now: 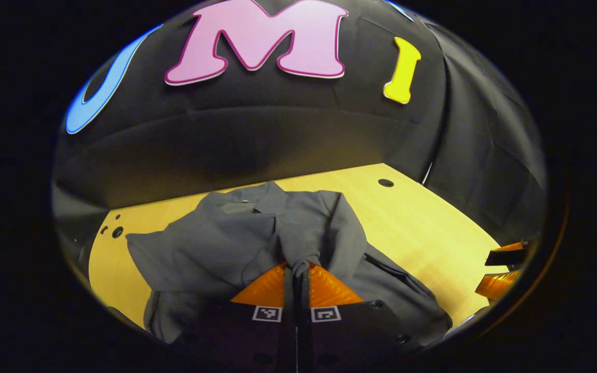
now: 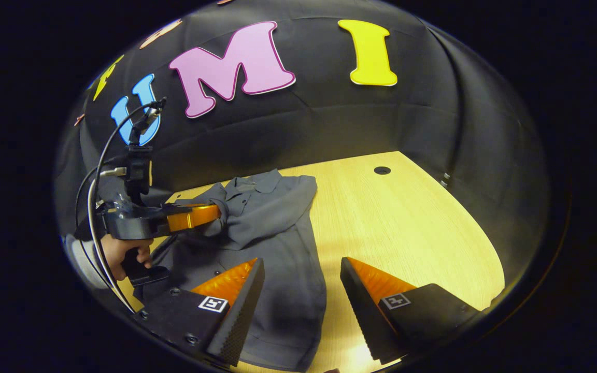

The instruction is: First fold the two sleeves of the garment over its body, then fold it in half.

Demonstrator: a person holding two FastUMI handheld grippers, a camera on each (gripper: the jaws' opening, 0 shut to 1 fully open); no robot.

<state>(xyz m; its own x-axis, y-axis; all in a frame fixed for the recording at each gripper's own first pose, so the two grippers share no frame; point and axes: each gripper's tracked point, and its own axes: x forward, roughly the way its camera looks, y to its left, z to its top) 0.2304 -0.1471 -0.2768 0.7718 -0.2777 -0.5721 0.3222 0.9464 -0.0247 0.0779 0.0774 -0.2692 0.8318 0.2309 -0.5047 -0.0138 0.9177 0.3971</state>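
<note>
A grey shirt [image 1: 257, 233] lies collar toward the booth wall on the wooden surface [image 1: 412, 223]; my left gripper [image 1: 298, 269] has its fingers pressed together on a bunched fold of one sleeve [image 1: 306, 256], lifted over the shirt's body. In the right gripper view, my right gripper [image 2: 301, 274] hangs above the shirt's near edge with fingers spread wide and nothing between them, while my left hand [image 2: 122, 256] and its gripper show at the left, pinching the sleeve
</note>
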